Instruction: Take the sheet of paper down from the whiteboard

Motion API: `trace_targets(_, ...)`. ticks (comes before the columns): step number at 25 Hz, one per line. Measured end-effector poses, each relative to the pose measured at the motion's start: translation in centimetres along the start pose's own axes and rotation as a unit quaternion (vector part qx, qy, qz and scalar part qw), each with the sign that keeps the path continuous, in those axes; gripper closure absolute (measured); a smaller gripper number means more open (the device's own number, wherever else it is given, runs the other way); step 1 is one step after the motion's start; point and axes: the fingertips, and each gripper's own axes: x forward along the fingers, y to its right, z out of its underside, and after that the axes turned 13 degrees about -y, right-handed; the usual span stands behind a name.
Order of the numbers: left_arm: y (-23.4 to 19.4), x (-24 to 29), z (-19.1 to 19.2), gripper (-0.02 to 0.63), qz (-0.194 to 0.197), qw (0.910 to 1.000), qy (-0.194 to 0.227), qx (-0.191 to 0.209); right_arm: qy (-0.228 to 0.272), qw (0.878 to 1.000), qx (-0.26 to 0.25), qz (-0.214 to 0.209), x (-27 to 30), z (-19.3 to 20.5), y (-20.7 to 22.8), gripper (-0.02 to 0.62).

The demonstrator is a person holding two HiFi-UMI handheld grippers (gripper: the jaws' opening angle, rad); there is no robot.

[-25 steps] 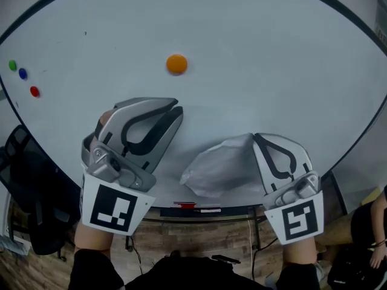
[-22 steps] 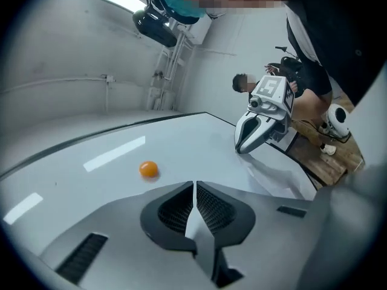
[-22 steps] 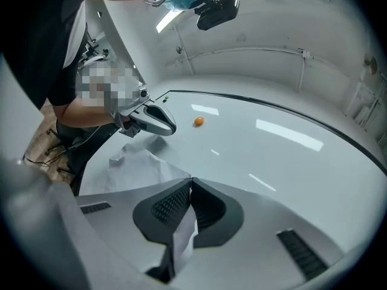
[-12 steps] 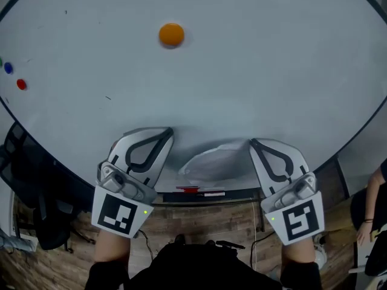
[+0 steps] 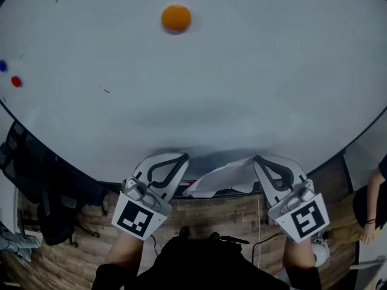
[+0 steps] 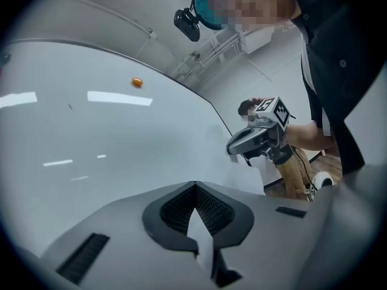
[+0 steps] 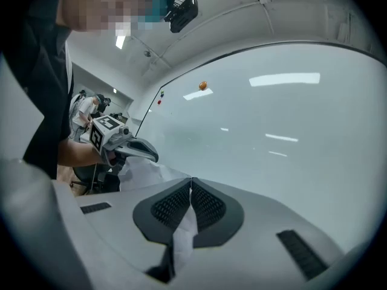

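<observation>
Whiteboard (image 5: 254,71): smooth, glossy; ceiling lights showed on it as bright streaks.
Sheet of paper (image 5: 225,177): thin white paper, matt, crumpled and creased.
Left gripper (image 5: 180,157), right gripper (image 5: 258,159): pale grey matt plastic shells; dark pads (image 7: 171,207) finely ribbed, looked rubbery.
Orange magnet (image 5: 176,17): smooth plastic.
Floor (image 5: 208,215): wood-grain planks, dull sheen.

A white, creased sheet of paper (image 5: 225,179) sags in a loose fold low at the near edge of the whiteboard (image 5: 254,77), slightly right of centre. The left gripper (image 5: 183,158) pinches its left end and the right gripper (image 5: 257,159) its right end. Beyond it spreads the board's pale, glossy face.
</observation>
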Motion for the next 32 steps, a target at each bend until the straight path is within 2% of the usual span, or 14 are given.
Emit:
trace_targets(4,2.2,1.0,2.6,0.594,0.030,0.9995,-0.012,-0.003,-0.033,0.999,0.023,-0.030,0.6,3.8,-1.6,0.577)
trace_targets(9,4.4,1.3,5.8,0.594,0.046,0.9987,-0.017,-0.013,-0.081,0.993,0.061,-0.057,1.0,8.7,-3.2,0.577)
trace_targets(15,6.4,1.5,9.7,0.594,0.068,0.9969,-0.020,-0.036,-0.106,0.985,0.107,-0.089,2.1,13.5,-5.9,0.577)
trace_targets(20,8.0,1.3,12.1,0.594,0.087,0.9930,-0.002,-0.080,-0.102,0.981,0.131,-0.105,3.0,16.3,-7.7,0.577)
trace_targets(24,8.8,0.8,14.1,0.594,0.084,0.9896,-0.003,-0.117,-0.117,0.976,0.143,-0.119,3.7,18.9,-9.2,0.577)
trace_targets(28,9.3,0.5,16.0,0.594,0.087,0.9794,0.006,-0.182,-0.125,0.971,0.155,-0.136,4.1,21.2,-10.8,0.577)
trace_targets(32,10.0,-0.1,18.1,0.594,0.088,0.9726,0.011,-0.215,-0.128,0.968,0.154,-0.149,4.5,23.0,-12.8,0.577)
